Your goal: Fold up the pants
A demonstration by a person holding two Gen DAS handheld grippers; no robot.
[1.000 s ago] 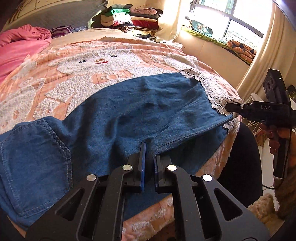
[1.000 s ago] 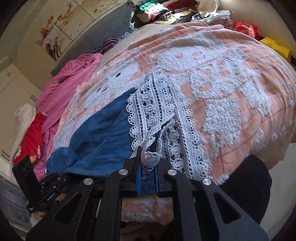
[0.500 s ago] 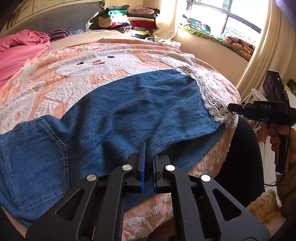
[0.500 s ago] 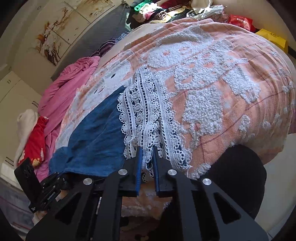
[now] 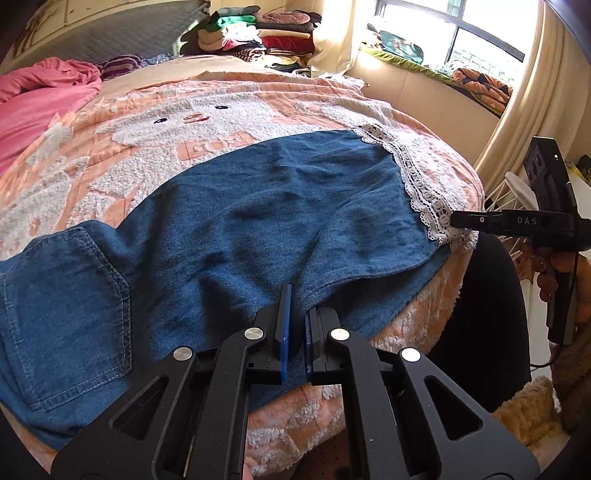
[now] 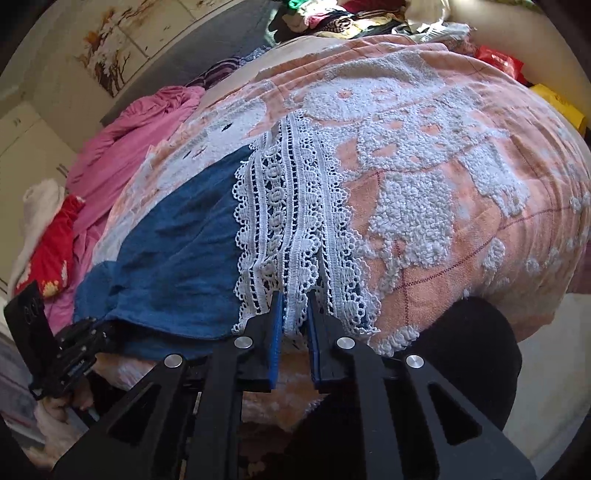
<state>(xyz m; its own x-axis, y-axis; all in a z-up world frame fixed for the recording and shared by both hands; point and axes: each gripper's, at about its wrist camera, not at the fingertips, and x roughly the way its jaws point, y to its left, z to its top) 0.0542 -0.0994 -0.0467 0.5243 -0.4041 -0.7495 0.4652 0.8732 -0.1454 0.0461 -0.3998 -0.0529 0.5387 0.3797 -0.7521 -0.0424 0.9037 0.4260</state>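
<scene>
While the blue denim pants (image 5: 236, 236) lie spread across the near edge of the bed, on a peach blanket (image 5: 122, 147) with a white tufted bear pattern, both grippers sit at that edge. The left gripper (image 5: 295, 325) has its blue-padded jaws slightly spread, with a fold of the pants' hem edge lying in the gap; a firm pinch cannot be confirmed. A back pocket (image 5: 66, 306) with contrast stitching faces up at the left of that view. The right gripper (image 6: 293, 325) is at the leg end, where a white lace trim (image 6: 288, 221) borders the denim; its jaws stand apart with a strip of lace between them, not pressed on it. In the left wrist view the right gripper (image 5: 458, 220) reaches the lace corner from the side. A pink sheet (image 6: 122, 147) lies bunched beyond the pants, and a stack of folded clothes (image 5: 258, 33) sits at the far end of the bed.
</scene>
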